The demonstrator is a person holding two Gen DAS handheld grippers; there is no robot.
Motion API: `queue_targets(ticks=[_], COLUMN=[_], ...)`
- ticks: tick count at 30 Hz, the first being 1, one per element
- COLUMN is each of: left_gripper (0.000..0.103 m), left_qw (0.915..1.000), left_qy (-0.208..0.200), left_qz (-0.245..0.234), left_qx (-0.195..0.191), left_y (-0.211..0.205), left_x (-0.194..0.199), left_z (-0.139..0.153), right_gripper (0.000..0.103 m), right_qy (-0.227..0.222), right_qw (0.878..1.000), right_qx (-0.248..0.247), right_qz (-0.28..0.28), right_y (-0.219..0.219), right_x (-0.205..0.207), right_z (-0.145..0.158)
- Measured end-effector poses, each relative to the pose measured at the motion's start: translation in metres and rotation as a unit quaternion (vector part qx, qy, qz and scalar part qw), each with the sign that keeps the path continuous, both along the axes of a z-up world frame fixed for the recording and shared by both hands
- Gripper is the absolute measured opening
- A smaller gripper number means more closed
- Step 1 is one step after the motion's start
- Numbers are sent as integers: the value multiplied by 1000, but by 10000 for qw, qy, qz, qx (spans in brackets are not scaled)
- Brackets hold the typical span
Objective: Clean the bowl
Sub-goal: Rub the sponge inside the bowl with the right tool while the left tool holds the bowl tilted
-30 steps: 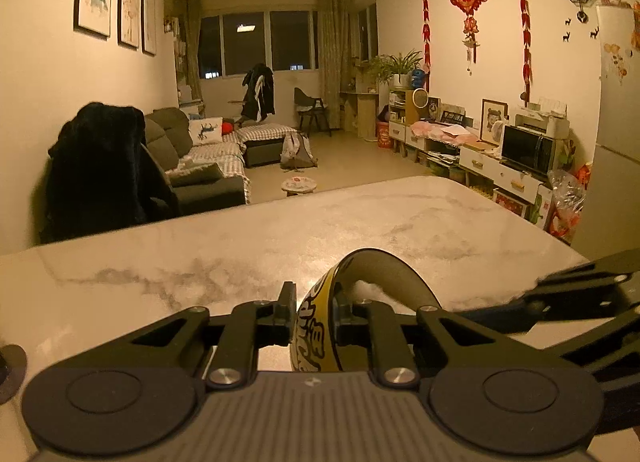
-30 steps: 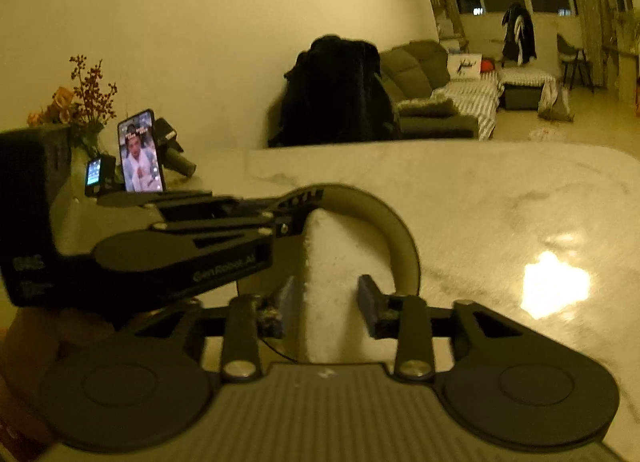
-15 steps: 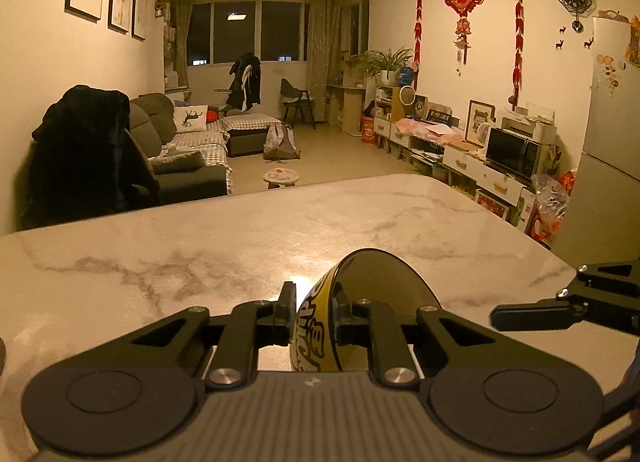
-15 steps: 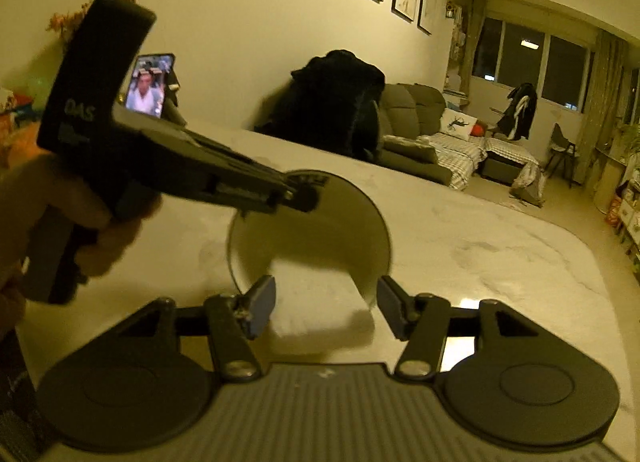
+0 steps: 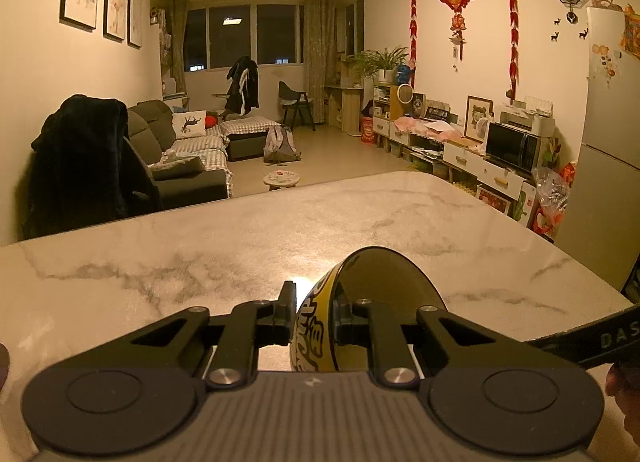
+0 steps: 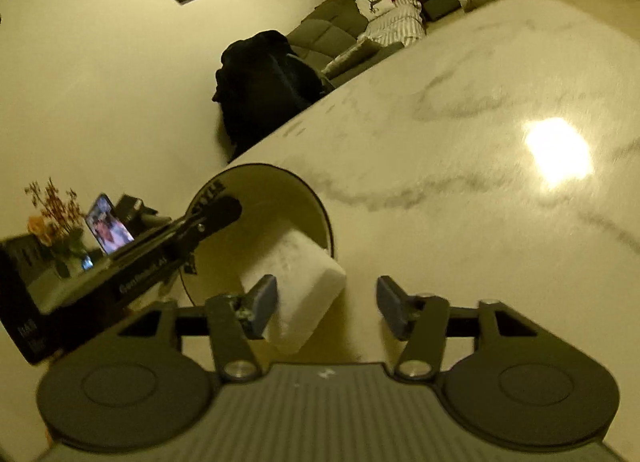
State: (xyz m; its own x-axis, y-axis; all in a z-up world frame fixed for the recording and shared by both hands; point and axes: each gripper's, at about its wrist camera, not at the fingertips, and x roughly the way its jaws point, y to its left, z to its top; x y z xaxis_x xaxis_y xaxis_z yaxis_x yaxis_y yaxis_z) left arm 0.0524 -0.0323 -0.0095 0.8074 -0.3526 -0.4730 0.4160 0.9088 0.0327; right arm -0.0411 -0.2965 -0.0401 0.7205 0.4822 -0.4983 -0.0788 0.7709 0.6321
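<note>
The yellow bowl with black lettering is tipped on its side above the marble table. My left gripper is shut on its rim, one finger outside and one inside. In the right wrist view the bowl opens toward me, and the left gripper's fingers clamp its left rim. A white sponge block sticks out of the bowl's mouth. My right gripper straddles the block, jaws closing. The left pad touches the block and a wide gap remains on the right.
A phone with a lit screen and a vase of flowers stand at the table's left end by the wall. A dark coat hangs over a chair beyond the far edge. Lamp glare marks the bare marble to the right.
The right gripper has rolled and shifted, so its view now tilts. The sponge has come from deep in the bowl to its mouth. The left gripper and bowl kept still.
</note>
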Motion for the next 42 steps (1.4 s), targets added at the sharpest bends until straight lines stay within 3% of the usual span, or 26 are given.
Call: queue_targets(ticks=[3, 5, 8, 10, 14, 19, 23, 26, 31, 34, 38, 42], left_gripper=[17, 17, 17, 17, 17, 17, 22, 24, 23, 17, 15, 18], left_qw=[10000, 10000, 10000, 10000, 9998, 9996, 9999, 9997, 9994, 9978, 9864, 9732], left_qy=[-7, 1, -12, -24, -90, -122, 75, 202, 24, -307, -964, -1375], left_qz=[-12, -17, -28, -40, -65, -103, 10, 135, 277, 154, -486, -1103], left_qx=[34, 21, 24, 36, 135, 241, 128, 41, 227, 559, 1240, 1474], left_y=[-1, -1, -2, -3, -5, -6, -4, -8, -17, -22, -31, -31], left_x=[-1, -2, -3, -3, -6, -10, -7, -4, -5, -9, -10, -3], left_z=[0, 0, 0, 0, -1, -5, -13, -24, -27, -26, -29, -37], right_gripper=[33, 30, 29, 31, 32, 19, 18, 18, 19, 24, 26, 27], right_qy=[-193, -558, -1134, -1292, -1156, -1166, -1257, -1215, -1288, -1307, -1288, -1422], right_qw=[9995, 9962, 9887, 9833, 9815, 9802, 9687, 9686, 9634, 9622, 9646, 9623], right_qx=[-250, -652, -976, -1277, -1520, -1601, -2137, -2166, -2352, -2384, -2296, -2316], right_qz=[-67, -131, -28, 35, 172, 8, -119, -132, -19, 142, 123, -84], right_y=[6, 11, 22, 34, 58, 64, 72, 73, 83, 87, 87, 83], right_x=[-6, -16, -28, -26, -7, -2, -2, -3, -8, -9, -5, -7], right_z=[7, 20, 33, 36, 27, 15, 10, 7, 3, 6, 11, 19])
